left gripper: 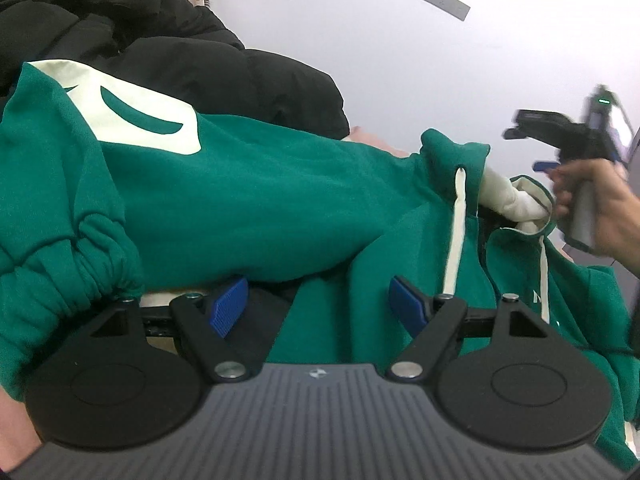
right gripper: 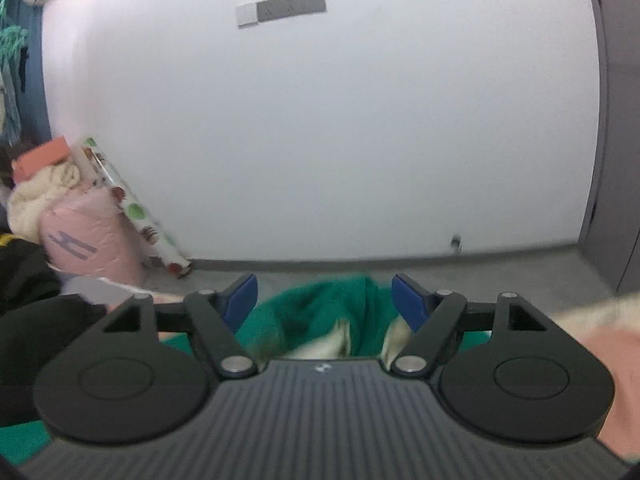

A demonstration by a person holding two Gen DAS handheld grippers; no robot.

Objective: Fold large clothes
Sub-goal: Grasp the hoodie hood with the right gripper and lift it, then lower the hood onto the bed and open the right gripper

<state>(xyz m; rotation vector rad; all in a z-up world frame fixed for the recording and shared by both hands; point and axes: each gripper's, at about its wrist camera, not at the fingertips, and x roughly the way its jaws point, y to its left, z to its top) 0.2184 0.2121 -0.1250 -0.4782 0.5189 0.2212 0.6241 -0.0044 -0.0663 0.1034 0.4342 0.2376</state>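
Two hand-held grippers in play, both with blue pads spread apart and nothing pinched. Left hand-held gripper [left gripper: 318,306] sits low over the green fleece hoodie [left gripper: 256,204], pads standing wide, a fold of the green cloth lying in the gap but not pressed. Hoodie lies crumpled across the frame: cream-white printed patch [left gripper: 132,120] at upper left, gathered elastic cuff [left gripper: 100,264] at left by the gripper's left arm, hood with cream lining [left gripper: 516,204] bunched at right. White drawstring [left gripper: 456,236] hangs from its eyelet down to the right finger of the left gripper; a second cord [left gripper: 544,276] hangs further right. Black puffer jacket [left gripper: 160,48] piled behind the hoodie, touching its far edge. Right hand-held gripper [left gripper: 532,136], blurred, is up above the hood, held in a bare hand [left gripper: 600,204]. In the right wrist view the right hand-held gripper [right gripper: 324,300] has pads apart, blurred green cloth [right gripper: 320,312] below them, not gripped. White wall [right gripper: 340,120] ahead, grey floor, pink padded bundle [right gripper: 84,236] at left.
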